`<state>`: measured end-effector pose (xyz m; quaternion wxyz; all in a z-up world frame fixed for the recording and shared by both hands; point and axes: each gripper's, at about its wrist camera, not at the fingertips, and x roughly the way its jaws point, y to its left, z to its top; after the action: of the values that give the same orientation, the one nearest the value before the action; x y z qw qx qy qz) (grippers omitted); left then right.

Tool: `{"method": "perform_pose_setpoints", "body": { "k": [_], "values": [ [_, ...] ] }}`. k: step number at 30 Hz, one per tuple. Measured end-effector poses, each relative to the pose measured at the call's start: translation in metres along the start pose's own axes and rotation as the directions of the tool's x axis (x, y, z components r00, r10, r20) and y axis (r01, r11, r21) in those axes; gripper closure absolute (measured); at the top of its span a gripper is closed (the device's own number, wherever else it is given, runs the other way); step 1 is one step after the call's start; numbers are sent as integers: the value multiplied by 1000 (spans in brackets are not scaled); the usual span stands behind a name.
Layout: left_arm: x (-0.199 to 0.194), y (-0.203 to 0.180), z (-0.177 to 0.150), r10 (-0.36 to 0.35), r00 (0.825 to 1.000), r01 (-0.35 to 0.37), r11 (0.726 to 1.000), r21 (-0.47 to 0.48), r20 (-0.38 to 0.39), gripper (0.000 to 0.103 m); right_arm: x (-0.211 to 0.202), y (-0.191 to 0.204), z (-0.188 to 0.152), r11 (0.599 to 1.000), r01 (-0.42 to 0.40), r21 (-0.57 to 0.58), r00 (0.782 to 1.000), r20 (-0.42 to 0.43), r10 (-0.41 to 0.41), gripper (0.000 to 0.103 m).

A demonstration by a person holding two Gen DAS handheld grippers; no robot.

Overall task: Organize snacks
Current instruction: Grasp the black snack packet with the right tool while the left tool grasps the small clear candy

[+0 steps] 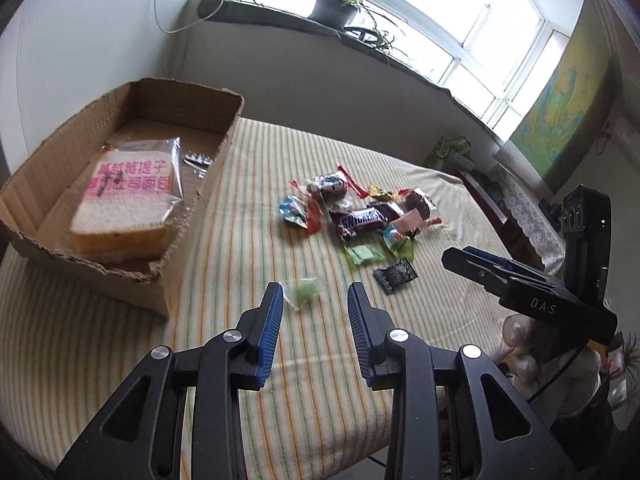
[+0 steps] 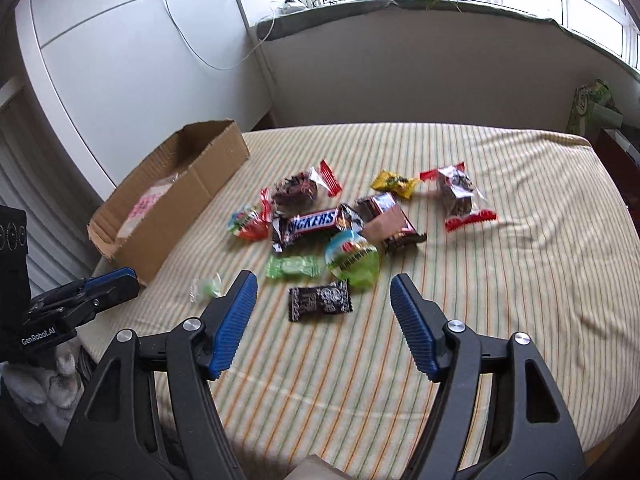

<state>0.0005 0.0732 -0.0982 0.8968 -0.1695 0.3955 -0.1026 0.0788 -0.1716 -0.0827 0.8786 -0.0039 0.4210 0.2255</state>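
Note:
A pile of wrapped snacks lies on the striped cloth, with a Snickers bar (image 2: 314, 222) (image 1: 362, 218) in its middle. A small black packet (image 2: 320, 301) (image 1: 395, 275) lies just ahead of my open right gripper (image 2: 324, 296). A pale green candy (image 1: 306, 290) (image 2: 206, 286) lies just beyond my open left gripper (image 1: 315, 300). A cardboard box (image 1: 192, 204) (image 2: 192, 188) at the left holds a wrapped slice of bread (image 1: 130, 198). Both grippers are empty.
The table's near edge runs just below both grippers. A windowsill with a potted plant (image 1: 334, 10) and a low wall stand behind the table. A green carton (image 1: 448, 150) stands at the far right corner.

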Motion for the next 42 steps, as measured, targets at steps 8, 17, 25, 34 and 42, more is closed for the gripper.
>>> {"method": "perform_pose_setpoints", "body": {
  "k": [8, 17, 25, 34, 42],
  "values": [
    [26, -5, -12, 60, 997, -58, 998, 35, -48, 62, 32, 7, -20, 999, 22, -25, 998, -55, -24, 31],
    [54, -11, -5, 131, 990, -125, 986, 113, -49, 62, 54, 6, -18, 998, 52, -39, 995, -82, -56, 31],
    [67, -11, -7, 173, 984, -167, 976, 139, -30, 62, 64, 14, -16, 992, 90, -86, 993, -70, -97, 31],
    [67, -8, -7, 176, 984, -173, 976, 134, -5, 69, 68, 24, -18, 980, 137, -143, 988, -56, -146, 49],
    [64, -8, -9, 162, 987, -161, 977, 139, 1, 75, 63, 18, -21, 986, 112, -126, 991, -61, -120, 65]
  ]
}}
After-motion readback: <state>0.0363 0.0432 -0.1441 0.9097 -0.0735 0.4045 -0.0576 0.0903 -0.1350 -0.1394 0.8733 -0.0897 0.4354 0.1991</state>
